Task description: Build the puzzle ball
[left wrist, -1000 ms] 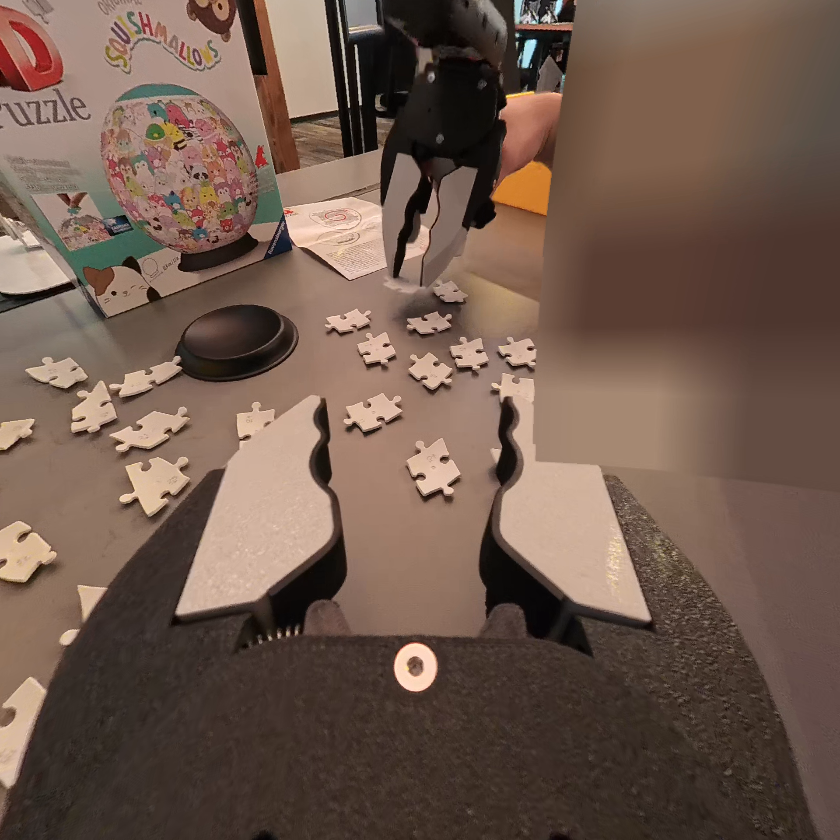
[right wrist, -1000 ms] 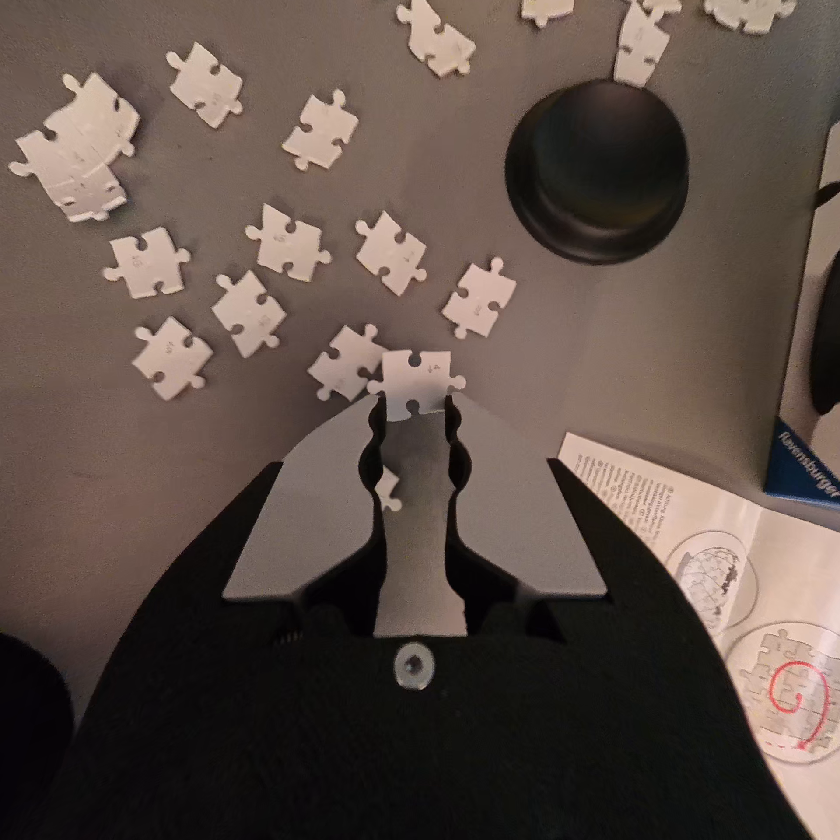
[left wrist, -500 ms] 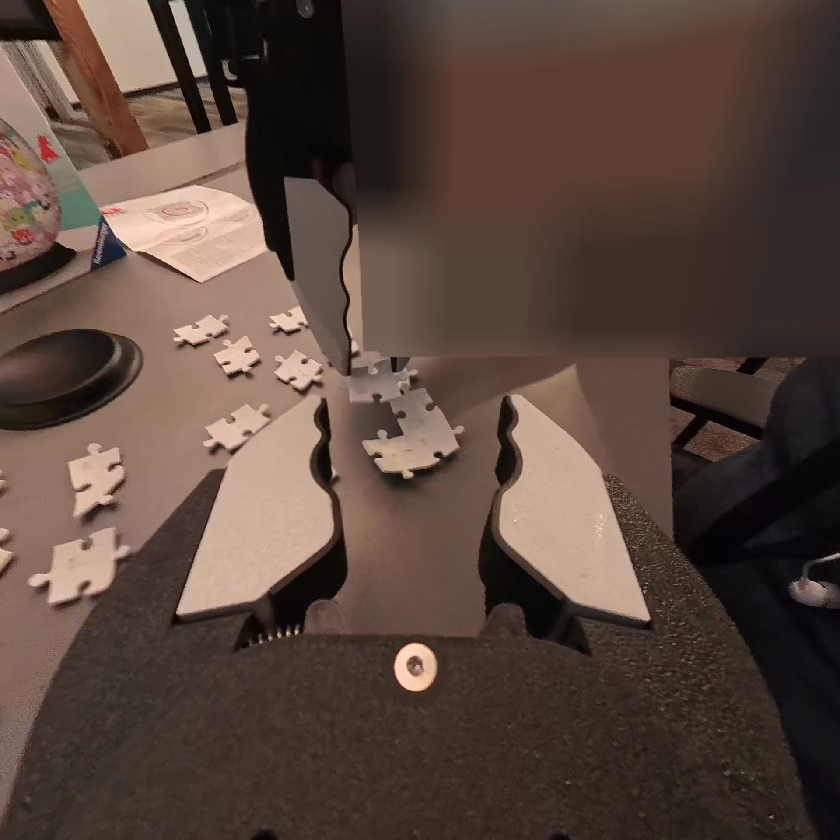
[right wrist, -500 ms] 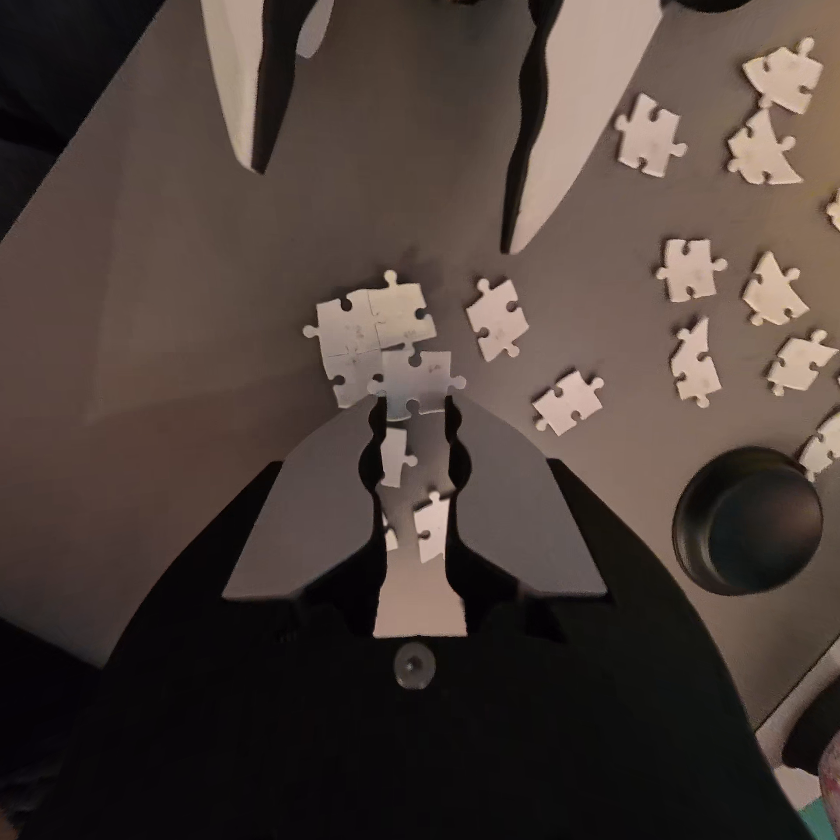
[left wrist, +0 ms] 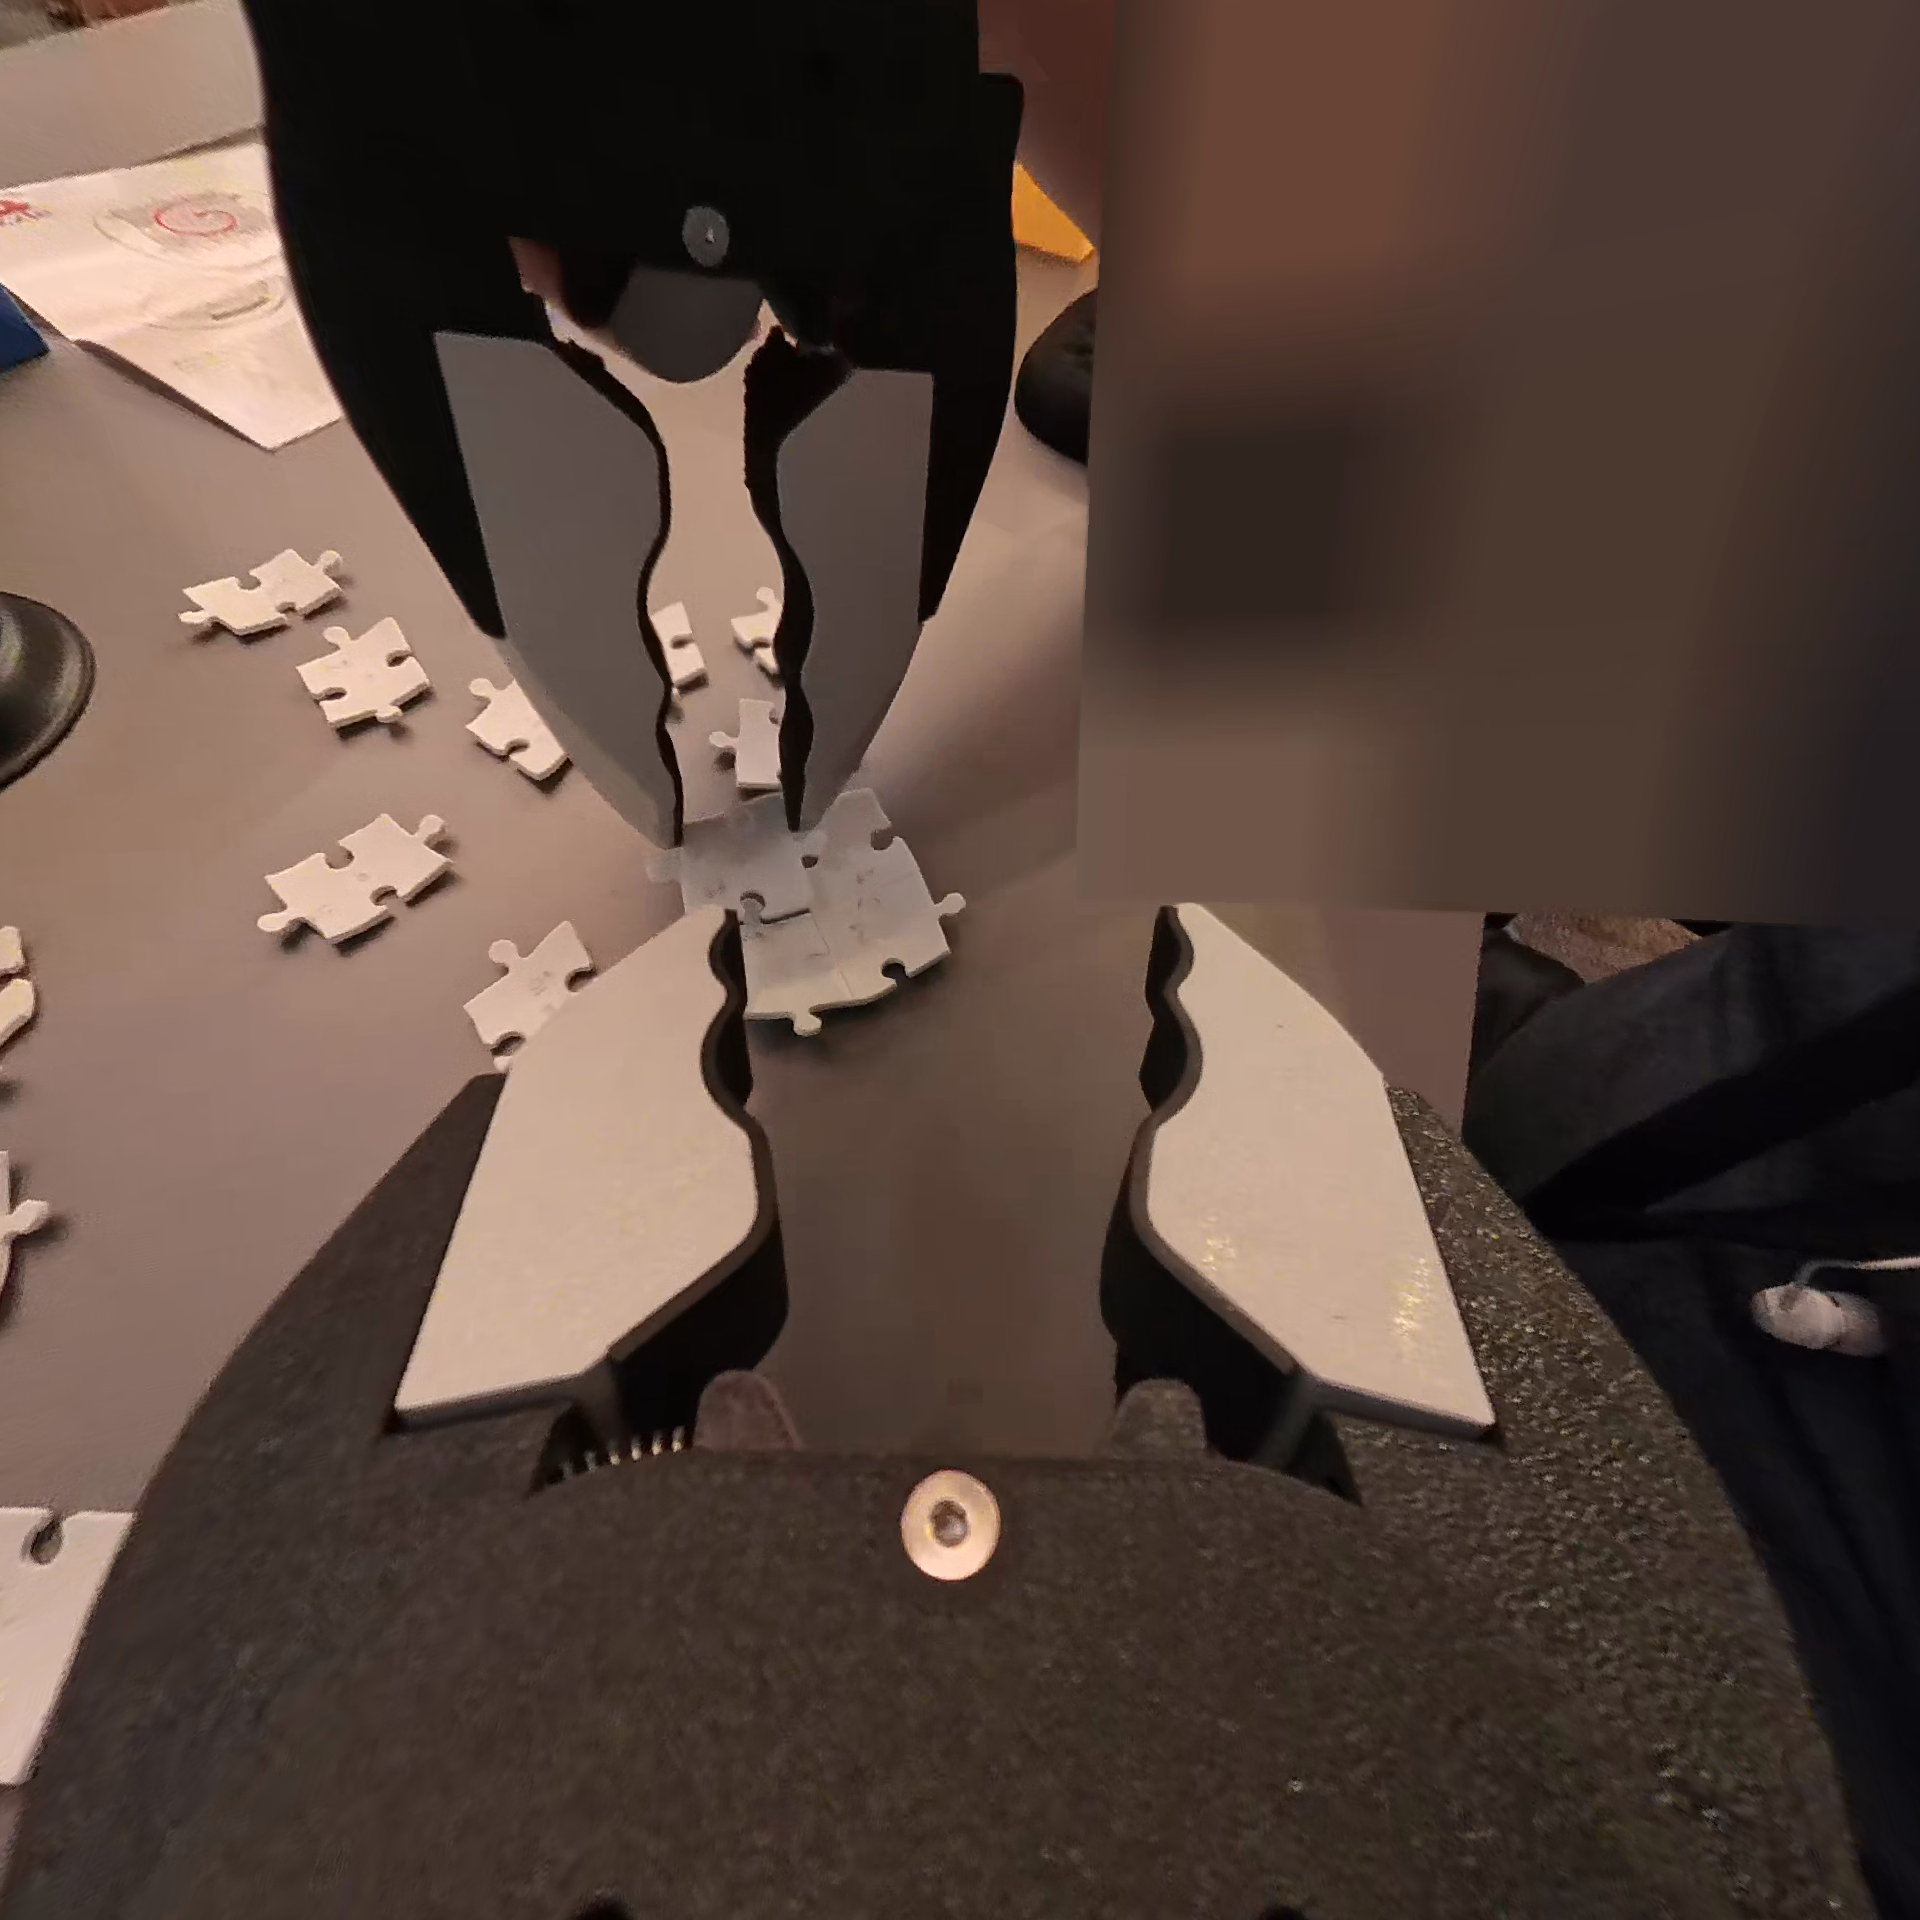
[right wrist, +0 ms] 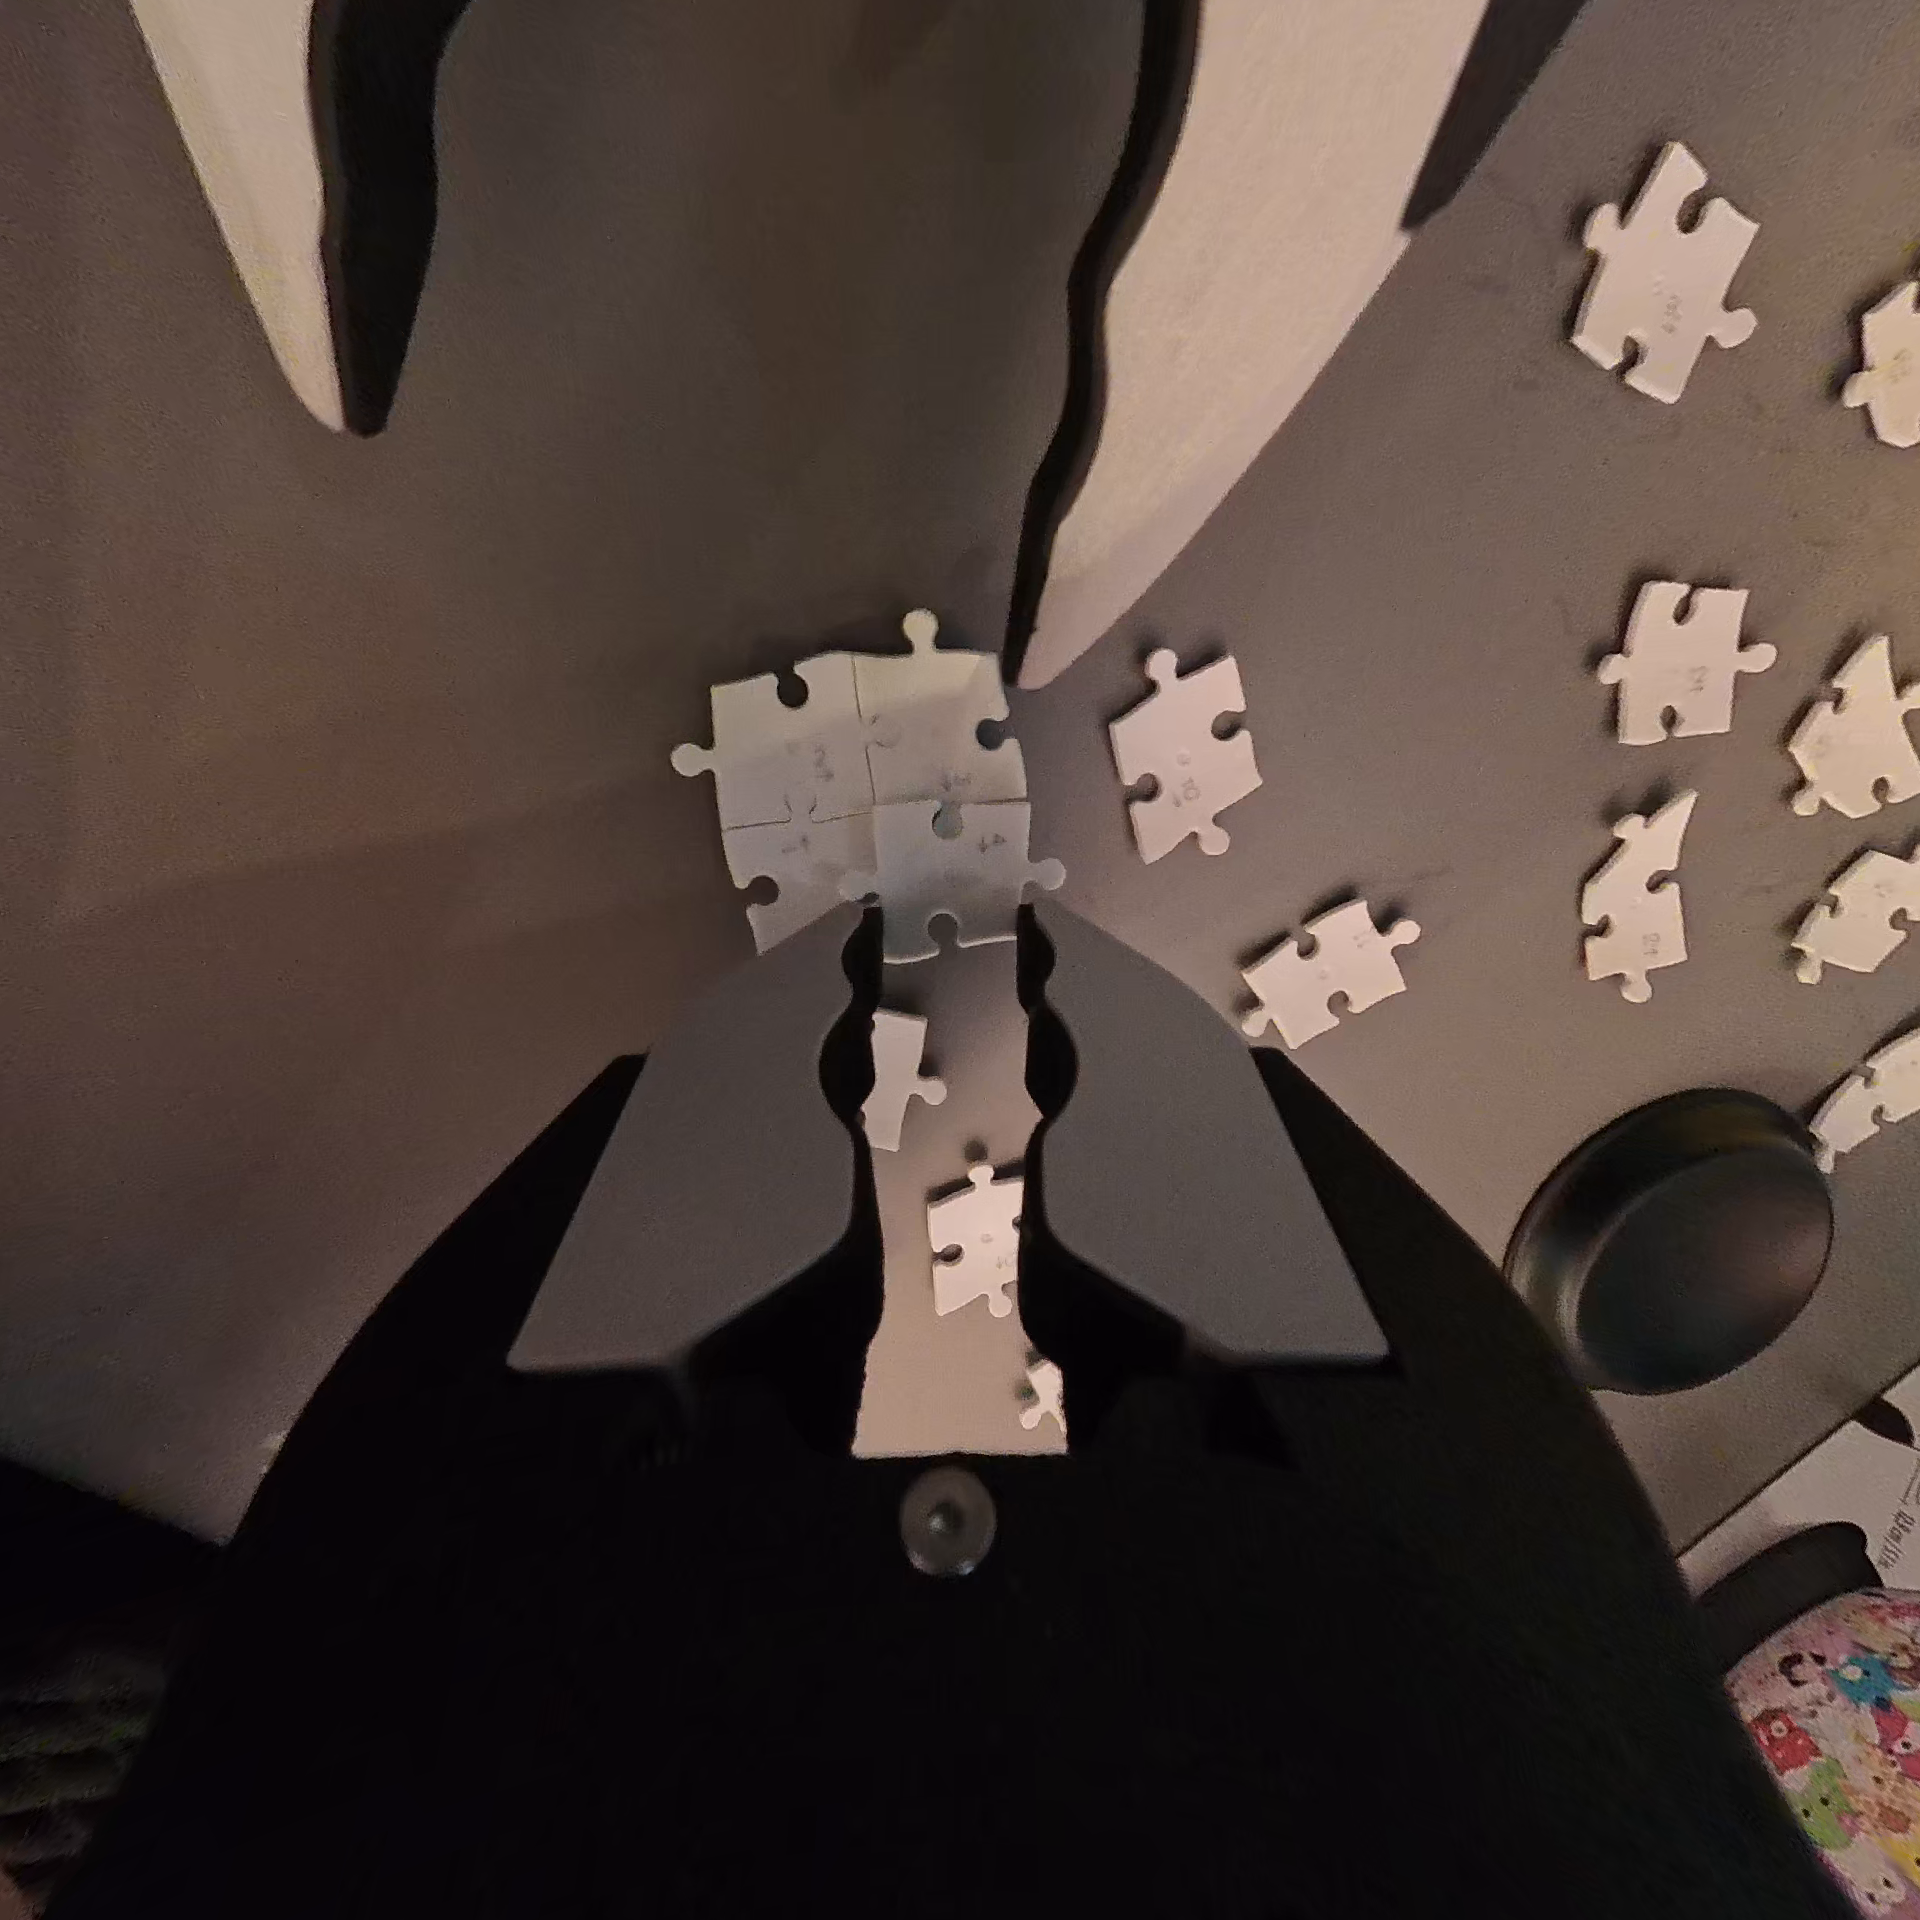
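Puzzle piece held over the joined cluster on the table.

I see a white puzzle piece point(right wrist: 951, 883) clamped at the tips of the right hand-held gripper point(right wrist: 948, 914), overlapping the near edge of the joined cluster point(right wrist: 831, 758), which lies on the grey table point(right wrist: 312, 831). The left hand-held gripper point(left wrist: 940, 997) hangs just beside that cluster, its jaws wide apart and empty; one fingertip point(right wrist: 1049, 644) stands at the cluster's corner. Loose pieces point(right wrist: 1184, 758) lie scattered nearby. A black round stand point(right wrist: 1673, 1257) sits farther off, with an instruction sheet point(left wrist: 187, 281) beyond.
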{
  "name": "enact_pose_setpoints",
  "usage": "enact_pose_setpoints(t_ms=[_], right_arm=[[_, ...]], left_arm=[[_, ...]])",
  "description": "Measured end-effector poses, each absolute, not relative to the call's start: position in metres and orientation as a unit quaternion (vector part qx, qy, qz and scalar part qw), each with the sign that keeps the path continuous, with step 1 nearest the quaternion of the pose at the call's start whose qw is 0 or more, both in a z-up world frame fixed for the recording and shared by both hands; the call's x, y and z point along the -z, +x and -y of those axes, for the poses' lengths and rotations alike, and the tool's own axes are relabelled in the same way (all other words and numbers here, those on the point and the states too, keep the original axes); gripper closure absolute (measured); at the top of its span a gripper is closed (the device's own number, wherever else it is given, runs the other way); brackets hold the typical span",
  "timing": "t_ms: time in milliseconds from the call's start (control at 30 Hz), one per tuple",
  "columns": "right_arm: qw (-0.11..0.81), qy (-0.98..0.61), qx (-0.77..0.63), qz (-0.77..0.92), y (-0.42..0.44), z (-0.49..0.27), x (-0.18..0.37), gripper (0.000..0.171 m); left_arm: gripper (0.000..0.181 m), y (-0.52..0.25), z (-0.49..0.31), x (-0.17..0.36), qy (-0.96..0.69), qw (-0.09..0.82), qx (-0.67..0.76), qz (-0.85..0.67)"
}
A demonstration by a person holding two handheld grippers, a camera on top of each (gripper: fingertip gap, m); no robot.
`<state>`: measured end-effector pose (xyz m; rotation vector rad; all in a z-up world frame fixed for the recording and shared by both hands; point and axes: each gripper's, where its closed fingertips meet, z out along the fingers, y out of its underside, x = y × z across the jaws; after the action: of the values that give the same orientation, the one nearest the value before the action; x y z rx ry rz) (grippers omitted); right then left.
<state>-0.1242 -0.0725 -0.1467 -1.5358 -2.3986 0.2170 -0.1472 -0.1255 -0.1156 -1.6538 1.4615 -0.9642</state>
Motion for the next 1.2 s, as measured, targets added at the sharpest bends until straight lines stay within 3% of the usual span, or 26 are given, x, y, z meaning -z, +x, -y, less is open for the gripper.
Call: enact_pose_setpoints(t_ms=[1200], right_arm=[[0.132,-0.527,-0.077,0.836,-0.123,0.073,0.153,0.144]], left_arm=[[0.106,-0.137,0.118,0.122,-0.653,0.333,0.374,-0.568]])
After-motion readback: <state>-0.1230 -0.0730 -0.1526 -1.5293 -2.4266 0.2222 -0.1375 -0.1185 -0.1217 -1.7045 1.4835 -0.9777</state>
